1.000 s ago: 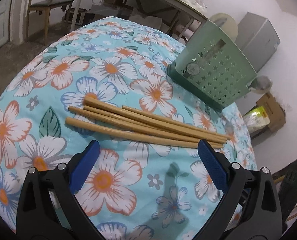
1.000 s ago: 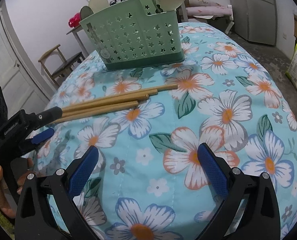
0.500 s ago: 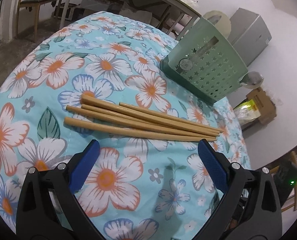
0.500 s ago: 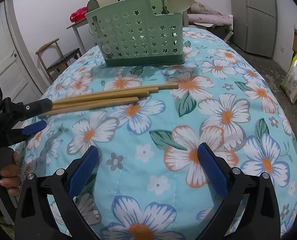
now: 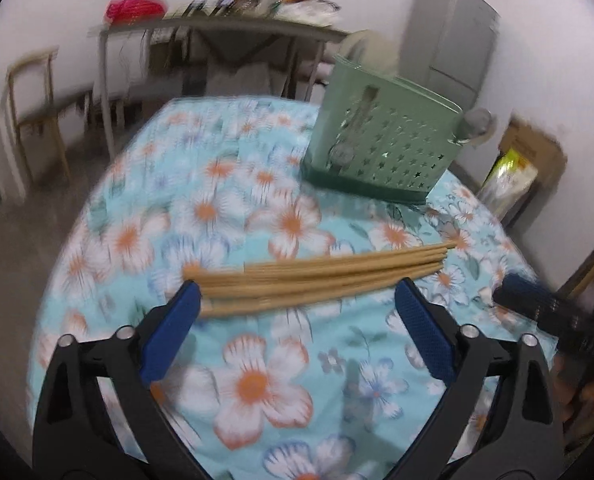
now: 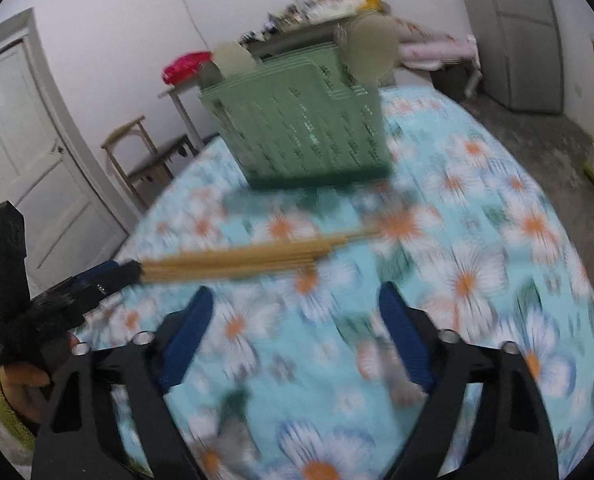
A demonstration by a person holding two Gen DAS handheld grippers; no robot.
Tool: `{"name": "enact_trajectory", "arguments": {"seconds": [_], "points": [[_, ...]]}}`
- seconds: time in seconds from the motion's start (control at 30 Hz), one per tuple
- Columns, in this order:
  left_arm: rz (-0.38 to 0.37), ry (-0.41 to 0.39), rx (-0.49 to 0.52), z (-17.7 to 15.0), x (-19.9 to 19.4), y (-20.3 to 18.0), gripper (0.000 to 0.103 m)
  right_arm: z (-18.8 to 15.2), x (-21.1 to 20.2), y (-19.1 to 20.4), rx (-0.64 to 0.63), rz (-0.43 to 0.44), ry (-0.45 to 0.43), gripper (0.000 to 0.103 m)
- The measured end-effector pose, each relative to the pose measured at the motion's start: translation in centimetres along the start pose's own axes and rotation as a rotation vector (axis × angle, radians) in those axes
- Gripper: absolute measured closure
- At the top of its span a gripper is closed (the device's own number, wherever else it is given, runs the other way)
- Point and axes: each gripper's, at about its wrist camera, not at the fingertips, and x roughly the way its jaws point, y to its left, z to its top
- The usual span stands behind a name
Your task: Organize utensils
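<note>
My left gripper (image 5: 295, 310) hangs over the flowered worktop (image 5: 257, 384) with its blue jaws spread wide and closing a little; nothing is pressed between the pads; the bundle of wooden chopsticks (image 5: 317, 276) lies flat on the cloth just ahead of the jaw tips, running crosswise from one jaw to the other, its thick ends close beside my left jaw tip and its thin ends reaching past the right one; whether the left tip touches the sticks I cannot tell, since the picture is blurred. Beyond the sticks and to the right stands the green utensil basket (image 5: 389, 140), upright, pierced with star holes, well apart from my jaws; round-headed utensils stick up out of it.

My right gripper (image 6: 293, 320) is also open and empty, its jaws narrowing, with only cloth between them; in the right wrist view the chopsticks (image 6: 249, 262) lie ahead and to the left of these jaws, apart from them; the basket (image 6: 297, 128) stands farther ahead; the left gripper (image 6: 93, 284) shows at the far left, at the near end of the sticks, with a hand (image 6: 25, 376) behind it.
</note>
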Motion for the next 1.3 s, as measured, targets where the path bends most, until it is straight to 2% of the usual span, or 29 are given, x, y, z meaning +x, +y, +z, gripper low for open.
{"name": "enact_trajectory", "arguments": {"seconds": [0.07,0.1,0.13,0.2,0.27,0.33,0.47,0.6,0.7,0.8,0.9,1.0,1.07,1.17,1.23,1.27,1.3], "points": [[0.041,0.004,0.085,1.0,0.8,-0.8,0.039,1.3,1.0,0.8,-0.016,0.014,-0.004,0.048],[0.046,0.007,0.11,1.4,1.2,-1.1,0.045,2.1,2.0,1.3,-0.028,0.027,-0.005,0.052],[0.041,0.01,0.146,1.8,1.9,-1.5,0.055,2.5,2.6,1.6,-0.037,0.037,-0.004,0.059],[0.032,0.025,0.195,2.3,3.2,-2.1,0.059,3.0,4.6,2.2,-0.054,0.053,0.022,0.065],[0.066,0.099,0.263,2.0,5.7,-2.9,0.067,2.8,7.0,2.9,-0.076,0.066,0.082,0.07],[0.102,0.129,0.298,1.3,6.8,-3.3,0.068,1.4,8.7,3.6,-0.122,0.023,0.16,0.075],[0.091,0.13,0.337,-0.7,5.2,-4.5,0.07,-0.8,6.7,4.0,-0.144,0.029,0.159,0.075],[0.095,0.084,0.357,-2.5,3.5,-5.4,0.07,-1.7,5.3,3.9,-0.126,0.044,0.139,0.075],[0.049,0.097,0.334,-2.0,2.2,-4.8,0.068,-0.9,3.4,2.7,-0.038,0.067,0.126,0.075],[0.026,0.046,0.284,-0.5,0.3,-3.4,0.068,-0.2,1.2,0.7,0.107,0.159,0.112,0.074],[-0.019,0.059,0.231,1.7,0.7,-1.5,0.068,-1.0,1.2,-0.7,0.293,0.273,0.186,0.074],[-0.112,0.139,0.163,3.7,3.5,0.4,0.071,-3.3,4.0,-0.7,0.498,0.389,0.336,0.074],[-0.162,0.214,0.144,4.2,5.9,1.1,0.083,-4.4,5.5,-0.7,0.595,0.405,0.381,0.074],[-0.21,0.336,0.107,3.6,9.0,1.9,0.09,-4.5,7.0,-1.1,0.709,0.412,0.363,0.075],[-0.249,0.353,0.072,3.4,8.9,2.4,0.092,-4.0,7.7,-1.4,0.75,0.395,0.331,0.076],[-0.242,0.36,0.071,3.3,8.6,2.3,0.099,-3.7,8.0,-1.5,0.765,0.38,0.322,0.079],[-0.238,0.368,0.064,3.0,8.3,2.4,0.099,-3.4,8.5,-1.5,0.776,0.358,0.313,0.083]]}}
